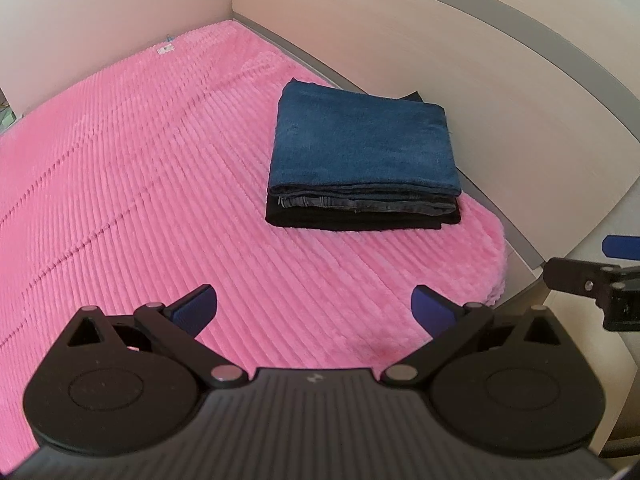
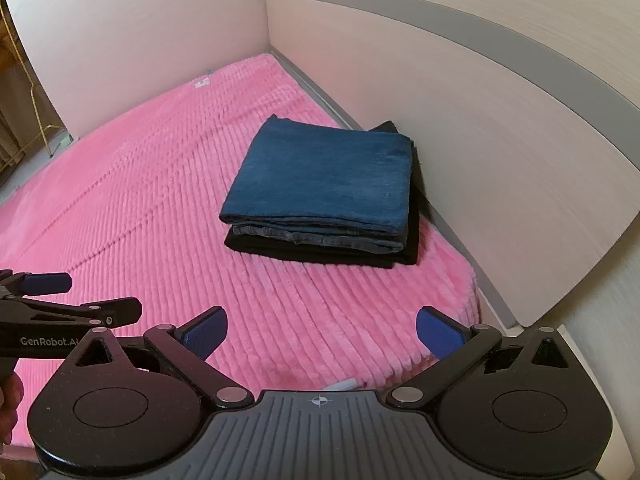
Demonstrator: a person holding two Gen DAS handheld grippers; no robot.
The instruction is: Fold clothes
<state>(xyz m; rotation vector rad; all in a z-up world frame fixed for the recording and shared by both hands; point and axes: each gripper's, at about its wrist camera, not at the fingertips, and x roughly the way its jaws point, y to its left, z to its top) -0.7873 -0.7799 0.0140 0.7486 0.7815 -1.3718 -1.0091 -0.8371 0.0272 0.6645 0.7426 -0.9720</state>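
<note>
Two grippers empty, stack folded

Left wrist view: your left gripper (image 1: 314, 312) spreads its fingers wide over the pink blanket (image 1: 140, 184); the folded clothes (image 1: 362, 156) sit centre-right by the headboard (image 1: 480, 80).

Right wrist view: your right gripper (image 2: 320, 332) gapes wide too, the stack at centre.

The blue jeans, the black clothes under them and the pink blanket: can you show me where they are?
blue jeans (image 2: 324, 176), right wrist view, middle of the top fold.
black clothes (image 1: 352, 222), left wrist view, front edge under the jeans.
pink blanket (image 1: 140, 160), left wrist view, bare ribbed part.
</note>
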